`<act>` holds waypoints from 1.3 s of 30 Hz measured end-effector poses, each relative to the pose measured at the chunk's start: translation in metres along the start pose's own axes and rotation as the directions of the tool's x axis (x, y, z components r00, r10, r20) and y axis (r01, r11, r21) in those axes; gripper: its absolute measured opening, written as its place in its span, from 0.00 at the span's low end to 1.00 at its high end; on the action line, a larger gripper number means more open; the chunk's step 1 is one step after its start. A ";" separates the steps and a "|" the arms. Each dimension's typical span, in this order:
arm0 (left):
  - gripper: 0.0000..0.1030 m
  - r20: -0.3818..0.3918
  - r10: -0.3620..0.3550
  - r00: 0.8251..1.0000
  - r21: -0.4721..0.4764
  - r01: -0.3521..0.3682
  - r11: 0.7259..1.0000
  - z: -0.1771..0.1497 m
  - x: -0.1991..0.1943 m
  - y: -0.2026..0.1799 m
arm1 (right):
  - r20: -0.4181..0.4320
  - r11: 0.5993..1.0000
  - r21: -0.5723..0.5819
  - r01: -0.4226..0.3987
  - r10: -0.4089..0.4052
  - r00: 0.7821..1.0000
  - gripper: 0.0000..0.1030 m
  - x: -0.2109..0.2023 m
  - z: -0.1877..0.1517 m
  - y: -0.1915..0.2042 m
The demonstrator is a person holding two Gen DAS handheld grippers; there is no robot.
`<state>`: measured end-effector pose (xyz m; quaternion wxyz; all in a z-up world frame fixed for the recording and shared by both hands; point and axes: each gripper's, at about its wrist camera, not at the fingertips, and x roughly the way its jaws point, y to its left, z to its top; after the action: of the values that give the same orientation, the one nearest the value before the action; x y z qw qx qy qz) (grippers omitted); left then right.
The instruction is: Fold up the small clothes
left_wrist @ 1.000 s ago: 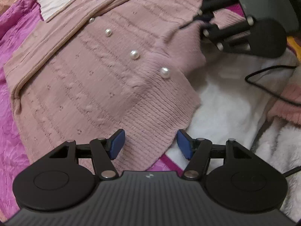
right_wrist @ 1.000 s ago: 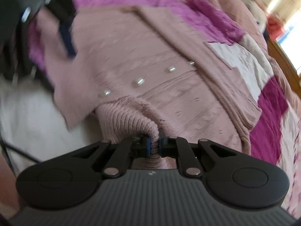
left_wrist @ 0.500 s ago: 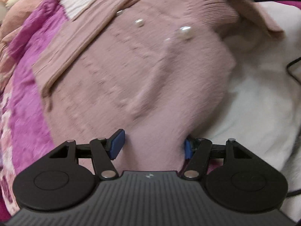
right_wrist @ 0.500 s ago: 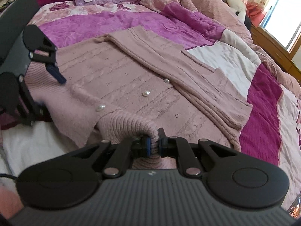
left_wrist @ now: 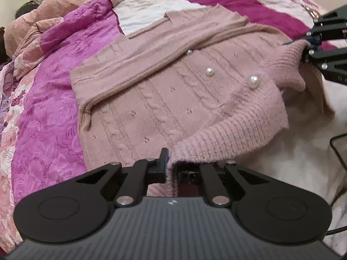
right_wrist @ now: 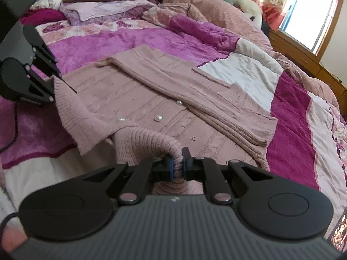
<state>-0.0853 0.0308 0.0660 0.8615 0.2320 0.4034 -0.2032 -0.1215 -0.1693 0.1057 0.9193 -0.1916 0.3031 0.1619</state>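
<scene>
Left gripper at six o'clock of its own view, jaws clamped tight on the ribbed hem of the pink cardigan, the knit bunched up between them. Right gripper, also at six o'clock in its view, jaws pinched narrow on another ribbed corner of that hem, which arches up off the bed. From the left camera the right gripper sits out at two o'clock, the knit caught at its tips. The cardigan lies spread on the purple and magenta quilt, one sleeve folded across its front toward twelve o'clock, three pearl buttons showing near the centre. A black cable trails at three o'clock.
</scene>
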 end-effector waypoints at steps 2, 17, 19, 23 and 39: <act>0.08 0.017 0.018 1.000 -0.012 -0.018 1.000 0.003 0.000 0.001 | 0.005 1.000 -0.001 0.018 -0.018 1.000 0.11 0.000 0.001 0.001; 0.07 0.132 0.046 0.990 -0.142 -0.027 0.989 0.035 -0.017 0.025 | 0.072 0.988 0.103 0.116 -0.124 0.990 0.11 -0.003 0.022 -0.007; 0.07 0.138 0.054 0.989 -0.167 -0.030 0.986 0.038 -0.015 0.029 | 0.081 0.987 0.111 0.120 -0.129 0.988 0.11 0.000 0.025 -0.010; 0.06 0.170 0.083 0.982 -0.206 -0.047 0.977 0.051 -0.015 0.037 | 0.112 0.983 0.126 0.136 -0.150 0.982 0.11 0.005 0.033 -0.017; 0.06 0.320 0.203 0.925 -0.241 -0.127 0.962 0.130 -0.007 0.060 | 0.237 0.958 0.196 0.210 -0.255 0.937 0.11 0.027 0.080 -0.054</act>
<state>0.0211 0.0073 0.1600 0.9525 0.1314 0.2462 -0.1218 -0.0386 -0.1752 0.1623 0.9767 -0.1251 0.1675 0.0494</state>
